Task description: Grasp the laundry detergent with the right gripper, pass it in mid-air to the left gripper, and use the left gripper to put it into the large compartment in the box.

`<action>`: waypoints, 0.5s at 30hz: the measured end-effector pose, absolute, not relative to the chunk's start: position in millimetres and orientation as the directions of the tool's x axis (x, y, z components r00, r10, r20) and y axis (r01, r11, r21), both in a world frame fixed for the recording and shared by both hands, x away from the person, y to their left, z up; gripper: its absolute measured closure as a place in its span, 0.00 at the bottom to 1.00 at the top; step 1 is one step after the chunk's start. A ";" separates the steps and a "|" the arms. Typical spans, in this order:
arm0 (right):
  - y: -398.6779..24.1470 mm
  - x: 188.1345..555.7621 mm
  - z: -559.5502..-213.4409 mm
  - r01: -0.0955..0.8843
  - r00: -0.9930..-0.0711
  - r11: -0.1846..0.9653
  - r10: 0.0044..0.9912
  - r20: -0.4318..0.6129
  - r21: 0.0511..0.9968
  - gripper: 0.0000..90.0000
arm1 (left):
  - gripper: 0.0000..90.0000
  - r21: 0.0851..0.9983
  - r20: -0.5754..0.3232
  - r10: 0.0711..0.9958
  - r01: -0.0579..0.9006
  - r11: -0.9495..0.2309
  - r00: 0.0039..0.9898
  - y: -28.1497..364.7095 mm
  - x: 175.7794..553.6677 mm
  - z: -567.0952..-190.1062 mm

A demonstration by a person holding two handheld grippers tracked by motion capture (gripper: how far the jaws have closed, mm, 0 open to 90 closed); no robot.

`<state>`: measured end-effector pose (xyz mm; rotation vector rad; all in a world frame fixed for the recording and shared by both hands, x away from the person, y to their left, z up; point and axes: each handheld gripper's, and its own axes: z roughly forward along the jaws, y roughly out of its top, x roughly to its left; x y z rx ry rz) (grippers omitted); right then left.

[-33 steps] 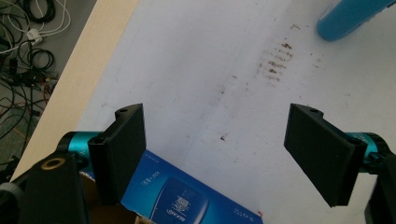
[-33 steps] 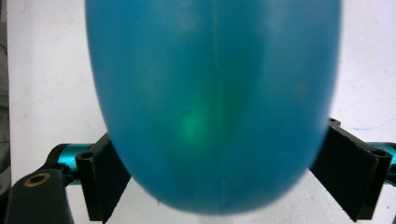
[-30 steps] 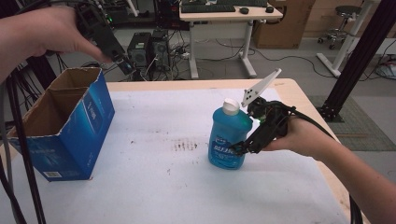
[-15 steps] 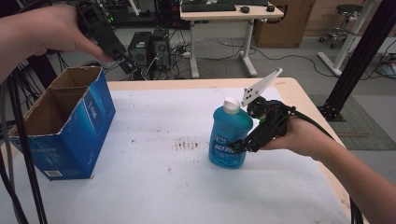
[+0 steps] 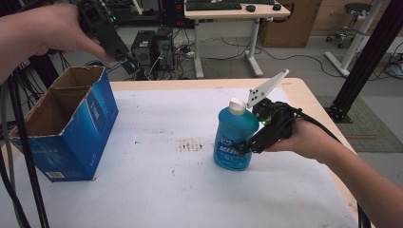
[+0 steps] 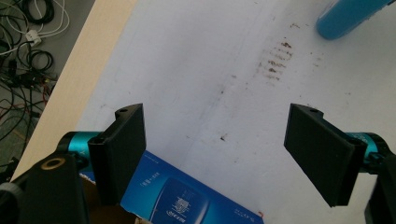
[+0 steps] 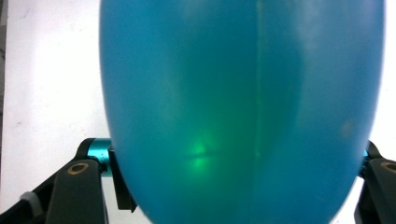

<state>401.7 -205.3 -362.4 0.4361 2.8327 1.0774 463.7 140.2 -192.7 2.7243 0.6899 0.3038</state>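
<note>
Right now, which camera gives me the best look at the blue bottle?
The high view: the blue bottle stands upright on the table, white cap and label visible, the right gripper against its side. The right gripper view shows just its blue wall up close between the jaws; the left gripper view catches an edge.

Right gripper (image 5: 243, 146) is clamped around the blue bottle (image 5: 234, 142), which stands upright on the white tabletop (image 5: 166, 190) with its white cap (image 5: 236, 106) on. Over on the left, the open blue cardboard box (image 5: 66, 128) sits well apart from it. Left gripper (image 5: 129, 64) hangs in the air above the box's far corner, jaws pointing down toward the table's back edge.
</note>
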 end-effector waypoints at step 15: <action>-204.6 401.9 -364.2 0.227 -0.958 0.714 0.285 0.021 0.662 0.37 | 0.23 0.348 0.128 0.490 0.424 -0.836 0.862 139.9 463.6 -192.7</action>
